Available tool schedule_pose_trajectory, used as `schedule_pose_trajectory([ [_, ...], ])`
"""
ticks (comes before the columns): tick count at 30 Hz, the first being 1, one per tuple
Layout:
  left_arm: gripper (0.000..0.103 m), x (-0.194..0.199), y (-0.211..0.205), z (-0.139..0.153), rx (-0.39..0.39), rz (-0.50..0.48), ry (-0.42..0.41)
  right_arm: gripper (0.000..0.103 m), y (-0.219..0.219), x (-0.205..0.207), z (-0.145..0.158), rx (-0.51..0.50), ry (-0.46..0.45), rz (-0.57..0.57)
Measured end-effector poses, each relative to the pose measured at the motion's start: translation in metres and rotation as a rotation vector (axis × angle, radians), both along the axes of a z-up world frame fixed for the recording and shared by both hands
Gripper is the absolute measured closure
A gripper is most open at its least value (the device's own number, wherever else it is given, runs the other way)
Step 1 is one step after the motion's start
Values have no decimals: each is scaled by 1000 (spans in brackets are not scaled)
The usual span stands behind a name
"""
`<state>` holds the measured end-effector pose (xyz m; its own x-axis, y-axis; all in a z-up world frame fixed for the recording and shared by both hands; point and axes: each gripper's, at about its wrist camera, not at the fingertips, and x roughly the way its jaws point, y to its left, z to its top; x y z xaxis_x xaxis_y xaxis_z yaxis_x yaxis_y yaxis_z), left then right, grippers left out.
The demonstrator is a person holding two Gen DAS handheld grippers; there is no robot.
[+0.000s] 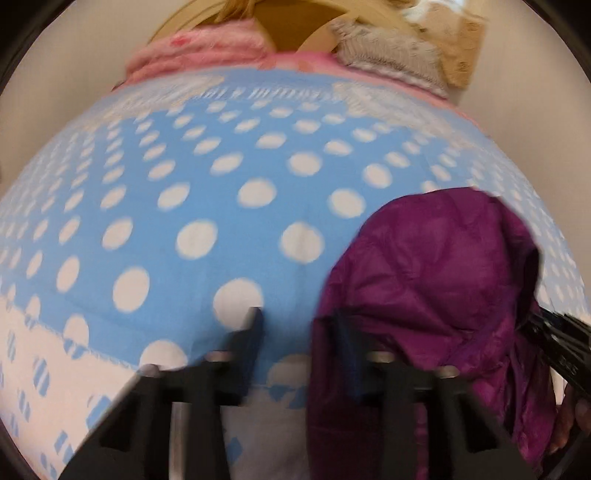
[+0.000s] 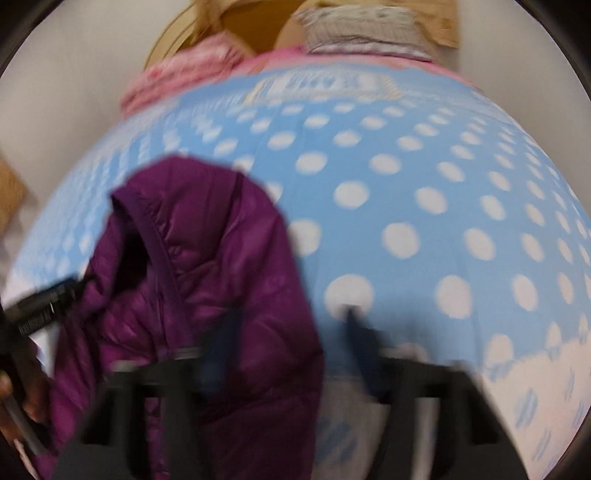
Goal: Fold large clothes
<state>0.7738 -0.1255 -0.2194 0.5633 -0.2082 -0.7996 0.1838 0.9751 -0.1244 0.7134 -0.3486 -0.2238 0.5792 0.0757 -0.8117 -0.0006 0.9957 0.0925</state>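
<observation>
A purple quilted puffer jacket (image 1: pixel 436 288) hangs bunched between the two grippers above a blue bed sheet with white dots (image 1: pixel 221 184). In the left wrist view my left gripper (image 1: pixel 295 328) is open; the jacket drapes over its right finger (image 1: pixel 341 332), and the left finger (image 1: pixel 251 332) is bare. In the right wrist view the jacket (image 2: pixel 207 280) covers the left finger of my right gripper (image 2: pixel 291 328); the right finger (image 2: pixel 360 332) is bare, jaws apart. The other gripper's body shows at each frame's edge (image 1: pixel 561 347) (image 2: pixel 44 302). Both views are blurred.
At the far end of the bed lie a pink fluffy garment (image 1: pixel 199 55), a grey knitted garment (image 1: pixel 391 55) and a tan cushion (image 1: pixel 461 55). A round wooden piece (image 2: pixel 221 22) stands behind them. White floor (image 1: pixel 55 92) surrounds the bed.
</observation>
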Motion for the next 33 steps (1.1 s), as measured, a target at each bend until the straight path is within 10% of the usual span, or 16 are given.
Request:
schedule_pose_trajectory([
  [1, 103, -4, -3, 6, -5, -30, -8, 90, 1, -3, 3, 8, -10, 10],
  [17, 103, -157, 39, 90, -121, -151, -411, 96, 15, -163, 72, -73, -391, 92],
  [22, 102, -199, 41, 68, -43, -192, -371, 94, 15, -186, 54, -88, -330, 173],
  [27, 100, -222, 57, 41, 55, -234, -228, 63, -6, -216, 39, -130, -202, 193],
  [30, 98, -227, 73, 40, 84, -184, -228, 62, -17, -233, 37, -125, -157, 188],
  [33, 69, -224, 81, 50, 58, -97, -260, 62, -25, -236, 45, -93, -138, 130],
])
